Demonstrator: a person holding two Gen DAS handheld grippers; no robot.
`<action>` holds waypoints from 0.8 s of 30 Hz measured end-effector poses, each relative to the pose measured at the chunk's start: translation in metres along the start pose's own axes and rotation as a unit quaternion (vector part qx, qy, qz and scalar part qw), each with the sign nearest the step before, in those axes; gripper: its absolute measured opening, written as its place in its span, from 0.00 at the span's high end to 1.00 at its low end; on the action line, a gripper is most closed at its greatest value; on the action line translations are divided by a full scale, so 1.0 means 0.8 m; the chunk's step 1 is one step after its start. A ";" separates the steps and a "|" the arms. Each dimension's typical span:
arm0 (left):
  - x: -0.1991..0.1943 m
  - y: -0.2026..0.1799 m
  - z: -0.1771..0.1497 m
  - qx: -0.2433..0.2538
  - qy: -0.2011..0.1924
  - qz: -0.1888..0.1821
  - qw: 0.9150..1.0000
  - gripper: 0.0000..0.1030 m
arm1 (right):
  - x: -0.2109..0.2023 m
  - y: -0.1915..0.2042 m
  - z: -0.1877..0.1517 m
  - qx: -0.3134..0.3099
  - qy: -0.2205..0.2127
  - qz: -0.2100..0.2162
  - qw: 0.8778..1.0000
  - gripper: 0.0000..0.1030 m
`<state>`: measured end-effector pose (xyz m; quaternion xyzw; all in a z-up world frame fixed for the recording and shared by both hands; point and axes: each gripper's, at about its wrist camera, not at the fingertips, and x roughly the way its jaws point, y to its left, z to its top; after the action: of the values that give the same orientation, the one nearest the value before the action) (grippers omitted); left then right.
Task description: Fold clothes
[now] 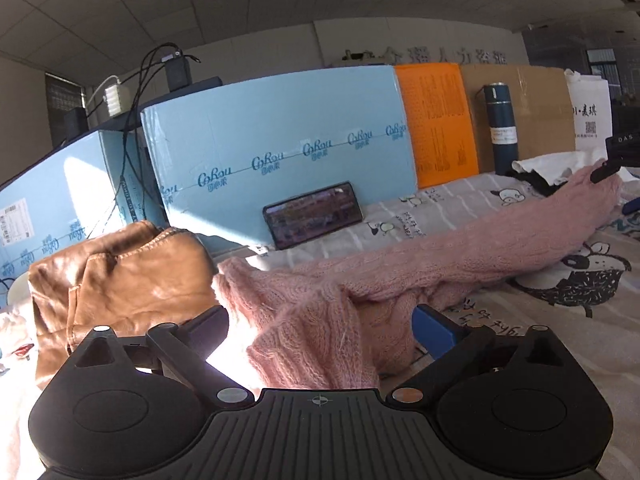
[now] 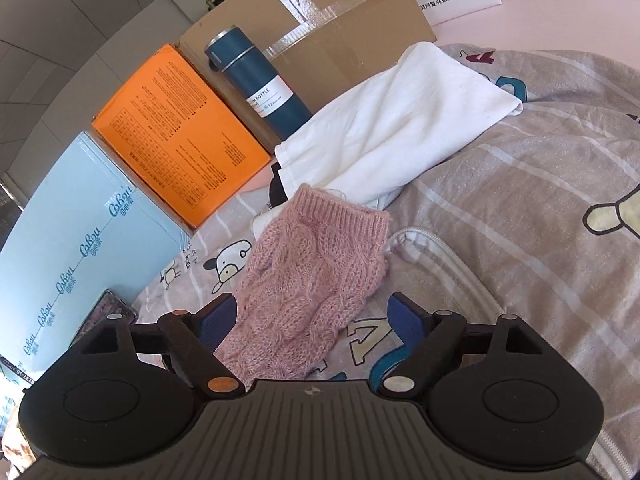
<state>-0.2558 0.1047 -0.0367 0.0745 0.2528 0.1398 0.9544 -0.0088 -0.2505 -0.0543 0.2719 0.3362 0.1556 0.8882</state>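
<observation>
Sweater's what I'm dealing with here, a pink cable-knit sweater (image 1: 400, 276) stretched out across the cartoon-print bedsheet (image 1: 560, 320), running from near-left to far-right in my left wrist view. My left gripper (image 1: 320, 328) is spread wide, with a bunched-up bit of the knit sitting between the two fingers, but they aren't clamping it as far as I can see. Over on the right wrist view, my right gripper (image 2: 310, 318) is also wide open, and the ribbed sleeve cuff (image 2: 340, 212) lies between the blue pads (image 2: 218, 320), closer to the left one, not pinched. Just past the cuff there's a folded white garment (image 2: 400, 120) on the sheet. A brown leather jacket (image 1: 120, 280) sits to the left of the sweater. Along the far edge I've got a light blue box (image 1: 280, 132) with a phone (image 1: 312, 214) leaning on it, an orange box (image 2: 180, 132), a teal vacuum bottle (image 2: 260, 88) and a cardboard box (image 2: 340, 32).
</observation>
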 end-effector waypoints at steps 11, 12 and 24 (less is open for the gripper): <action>0.052 0.016 0.008 0.007 0.056 0.007 0.998 0.62 | 0.038 0.028 0.002 -0.041 0.014 -0.015 0.999 0.46; 0.051 0.020 0.008 -0.001 0.053 0.004 0.999 0.67 | 0.038 0.027 0.001 -0.041 0.013 -0.014 0.999 0.53; -0.052 0.011 0.031 0.041 -0.071 0.057 0.995 0.75 | -0.026 0.046 0.002 -0.050 -0.039 0.053 0.997 0.87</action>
<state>-0.2801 0.0981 0.0059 0.1380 0.1857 0.1782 0.9564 -0.0261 -0.2310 -0.0215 0.2507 0.2784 0.2081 0.9035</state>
